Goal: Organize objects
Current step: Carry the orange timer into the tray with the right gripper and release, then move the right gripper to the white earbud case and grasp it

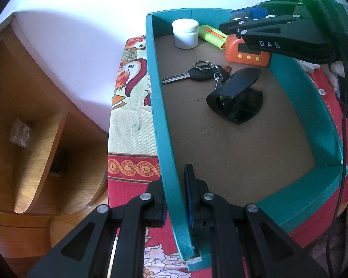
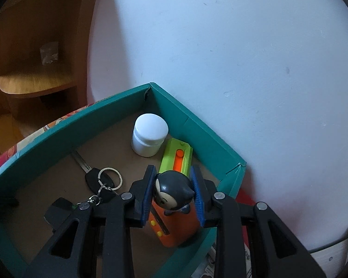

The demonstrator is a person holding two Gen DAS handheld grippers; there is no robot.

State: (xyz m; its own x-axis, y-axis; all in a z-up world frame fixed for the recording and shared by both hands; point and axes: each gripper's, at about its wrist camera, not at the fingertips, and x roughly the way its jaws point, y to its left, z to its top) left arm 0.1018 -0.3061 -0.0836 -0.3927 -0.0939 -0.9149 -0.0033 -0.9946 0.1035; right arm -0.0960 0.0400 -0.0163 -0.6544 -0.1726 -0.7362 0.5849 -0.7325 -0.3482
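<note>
Box, teal walls with a brown floor, sits on a patterned cloth. Left wrist view: left gripper points steeply down, its jaws clamped together on the box's near-left wall, one finger outside, one inside. Inside the box: white jar at the far-left corner, green and orange cutter along the far wall, orange timer near the far-right corner, key with ring toward the middle, black clip-like object just beside the key. Right gripper reaches in from the upper right over the timer; a hand shows behind it at the right edge. Wooden shelf stands left of the cloth.

Right wrist view: right gripper tilted downward over the box's far-right corner, blue pads closed on a small dark-headed figurine. The figurine is directly above the timer; whether they touch, cannot tell. Cutter lies just ahead along the far wall, jar near the far corner, key to the left. White wall behind the box.
</note>
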